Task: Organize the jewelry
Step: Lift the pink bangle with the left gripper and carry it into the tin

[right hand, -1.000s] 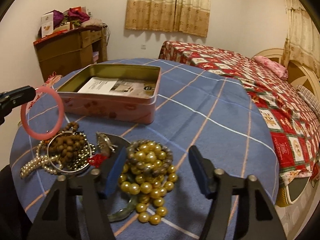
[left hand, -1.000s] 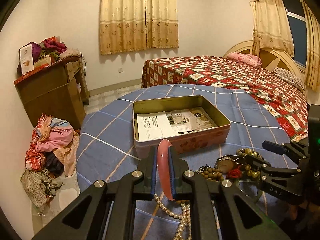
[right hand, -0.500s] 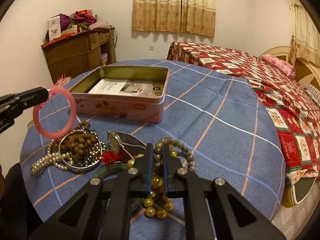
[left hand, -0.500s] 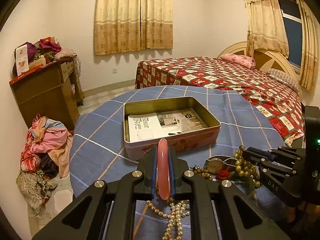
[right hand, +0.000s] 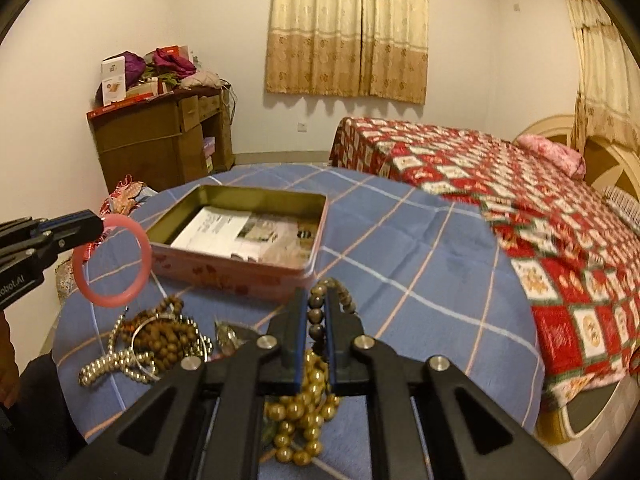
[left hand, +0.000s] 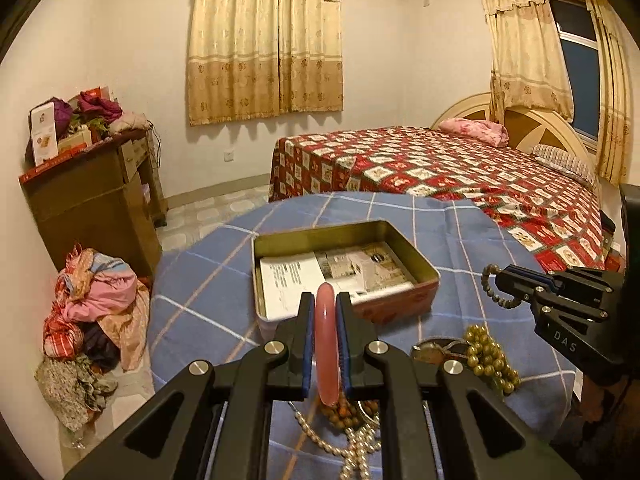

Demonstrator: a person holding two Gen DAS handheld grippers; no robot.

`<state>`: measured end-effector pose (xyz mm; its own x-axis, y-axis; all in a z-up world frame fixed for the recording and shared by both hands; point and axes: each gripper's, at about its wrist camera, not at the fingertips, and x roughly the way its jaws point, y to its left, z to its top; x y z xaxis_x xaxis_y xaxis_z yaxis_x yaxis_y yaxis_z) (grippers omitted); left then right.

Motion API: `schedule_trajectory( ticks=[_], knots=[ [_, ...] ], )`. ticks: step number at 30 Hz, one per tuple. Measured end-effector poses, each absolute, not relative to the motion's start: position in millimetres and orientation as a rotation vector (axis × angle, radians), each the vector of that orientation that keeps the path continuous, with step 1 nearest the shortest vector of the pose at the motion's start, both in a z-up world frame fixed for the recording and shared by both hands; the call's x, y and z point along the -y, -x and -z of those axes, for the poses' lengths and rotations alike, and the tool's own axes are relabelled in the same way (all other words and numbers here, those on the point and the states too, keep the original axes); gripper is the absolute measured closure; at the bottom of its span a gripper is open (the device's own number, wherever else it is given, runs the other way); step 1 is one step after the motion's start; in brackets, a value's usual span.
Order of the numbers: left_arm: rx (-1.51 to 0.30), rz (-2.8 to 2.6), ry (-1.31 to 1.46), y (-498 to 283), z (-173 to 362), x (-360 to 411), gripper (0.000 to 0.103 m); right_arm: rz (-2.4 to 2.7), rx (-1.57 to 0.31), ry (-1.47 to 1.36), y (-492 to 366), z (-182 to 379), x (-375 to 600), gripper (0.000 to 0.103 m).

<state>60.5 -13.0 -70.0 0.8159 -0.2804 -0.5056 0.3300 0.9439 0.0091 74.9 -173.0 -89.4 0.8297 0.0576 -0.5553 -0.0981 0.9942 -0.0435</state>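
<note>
My left gripper is shut on a pink bangle, held upright above the table's near edge, just before an open tin box with papers inside. From the right wrist view the bangle hangs from the left gripper left of the tin. My right gripper is shut on a dark bead bracelet, lifted off the cloth; its beads dangle from the right gripper. Below it lies a golden bead strand.
A blue checked cloth covers the round table. Brown wooden beads, a metal hoop and a pearl strand lie at the near left. A bed stands behind, with a wooden cabinet and a clothes pile on the left.
My right gripper has shut on the dark bead bracelet and raised it off the golden beads. The left gripper has kept the pink bangle, hardly moving.
</note>
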Motion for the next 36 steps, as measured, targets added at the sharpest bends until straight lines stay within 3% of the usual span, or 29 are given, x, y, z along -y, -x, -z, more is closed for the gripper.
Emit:
schedule_trajectory(
  ticks=[10,36],
  knots=[
    [-0.468,0.291,-0.159,-102,44,23,0.093,-0.096,-0.564,0.116,-113,70,160,0.093],
    [-0.555,0.222,-0.273,-201,87,54,0.093,-0.116,-0.639,0.164,-214,91,141,0.093]
  ],
)
